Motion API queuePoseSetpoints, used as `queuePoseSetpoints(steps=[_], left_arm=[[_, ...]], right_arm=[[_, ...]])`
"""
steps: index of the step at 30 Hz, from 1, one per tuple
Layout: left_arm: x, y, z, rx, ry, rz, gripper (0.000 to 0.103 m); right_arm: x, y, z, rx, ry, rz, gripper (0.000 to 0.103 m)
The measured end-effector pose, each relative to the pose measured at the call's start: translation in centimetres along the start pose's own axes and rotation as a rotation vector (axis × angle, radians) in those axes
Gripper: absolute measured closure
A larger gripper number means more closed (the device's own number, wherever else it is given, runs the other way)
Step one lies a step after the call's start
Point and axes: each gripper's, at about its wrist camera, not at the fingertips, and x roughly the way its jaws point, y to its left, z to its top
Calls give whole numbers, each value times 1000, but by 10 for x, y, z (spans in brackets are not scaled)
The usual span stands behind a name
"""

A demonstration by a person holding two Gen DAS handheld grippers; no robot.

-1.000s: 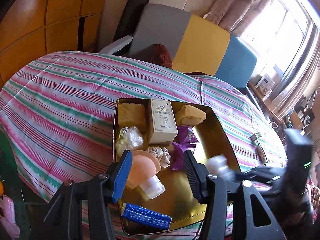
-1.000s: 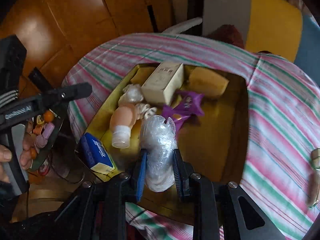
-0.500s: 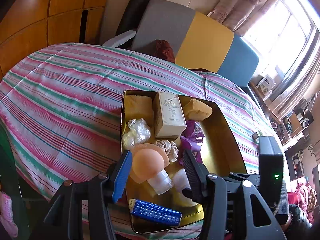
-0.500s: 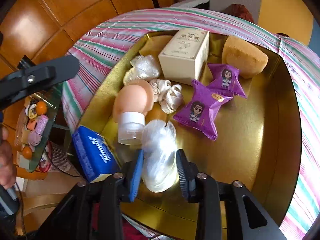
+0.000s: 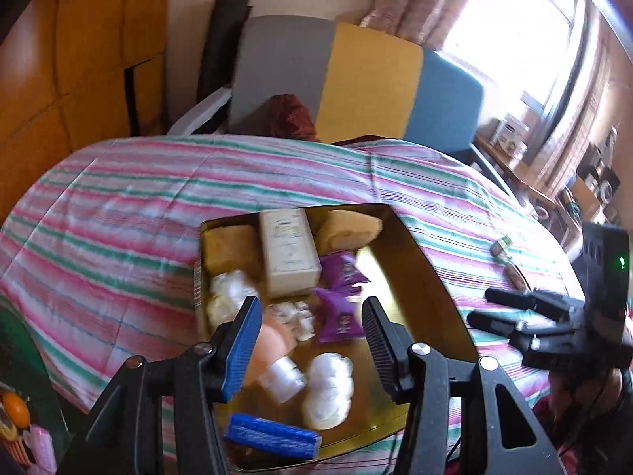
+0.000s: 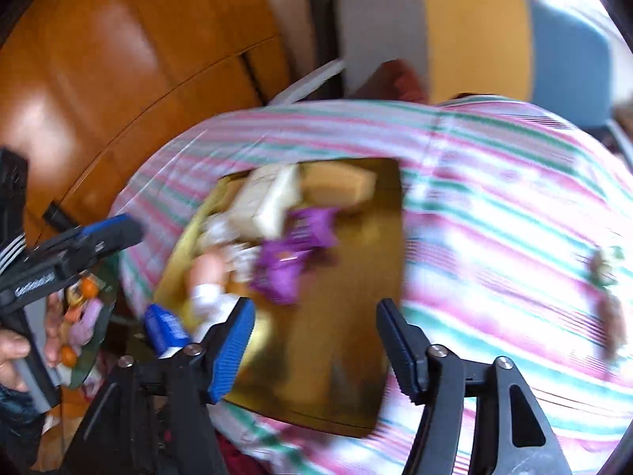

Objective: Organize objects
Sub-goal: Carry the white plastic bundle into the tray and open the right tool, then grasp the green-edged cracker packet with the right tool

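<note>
A gold tray [image 5: 431, 277] lies on the striped cloth. In it are a cream box [image 5: 289, 253], two yellow sponges, purple snack packets [image 5: 338, 312], a peach bottle [image 5: 273, 344], a blue pack [image 5: 273, 433] and a crumpled clear plastic bag [image 5: 328, 388]. The bag lies loose near the tray's front. My left gripper [image 5: 312, 340] hangs open over the tray's near end with nothing pressed between its pads. My right gripper [image 6: 314, 336] is opening above the tray [image 6: 356, 356], nothing between its jaws. It also shows as the right gripper [image 5: 480, 308] to the right of the tray. The right wrist view is blurred.
The striped cloth [image 5: 118, 217] covers a round table. Behind it stands a grey, yellow and blue chair [image 5: 356, 79], with wooden cabinets [image 6: 138, 59] at left. Small items [image 5: 504, 247] lie on the cloth at right. A dish of small colourful things [image 6: 79, 316] sits low at left, by a person's hand [image 6: 12, 352].
The right gripper opened, left the clear plastic bag lying in the tray's front part, and drew back and to the right. The left gripper stayed open and shifted slightly.
</note>
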Motion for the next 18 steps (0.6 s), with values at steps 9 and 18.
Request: queuePoseSetpoints(steps=[9, 18], left_arm=[[17, -74, 11, 173, 29, -38, 50], [41, -148, 13, 309, 83, -85, 50]], right_arm=[[-45, -118, -16, 179, -37, -246, 32], [-86, -236, -35, 353, -55, -437, 27]])
